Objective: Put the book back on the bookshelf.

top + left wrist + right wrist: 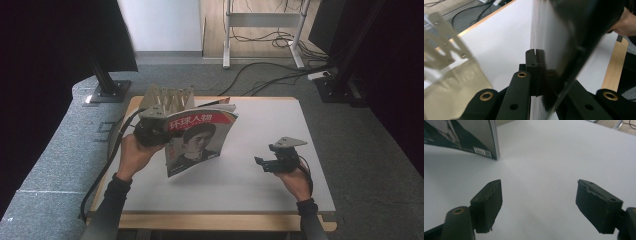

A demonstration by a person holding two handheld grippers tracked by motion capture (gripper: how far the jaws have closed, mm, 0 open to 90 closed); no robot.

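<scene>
In the high view, left of centre, the left gripper (152, 131) holds a magazine (197, 142) upright on the white bench (280, 150), in front of a metal rack (167, 100). The right gripper (265, 162) hovers at lower right.

The left gripper view shows its jaws clamped on the magazine's (564, 37) edge at centre frame.

In the right gripper view the jaws stand apart and bare over the bench (549, 157), the magazine (469, 137) at upper left.
</scene>
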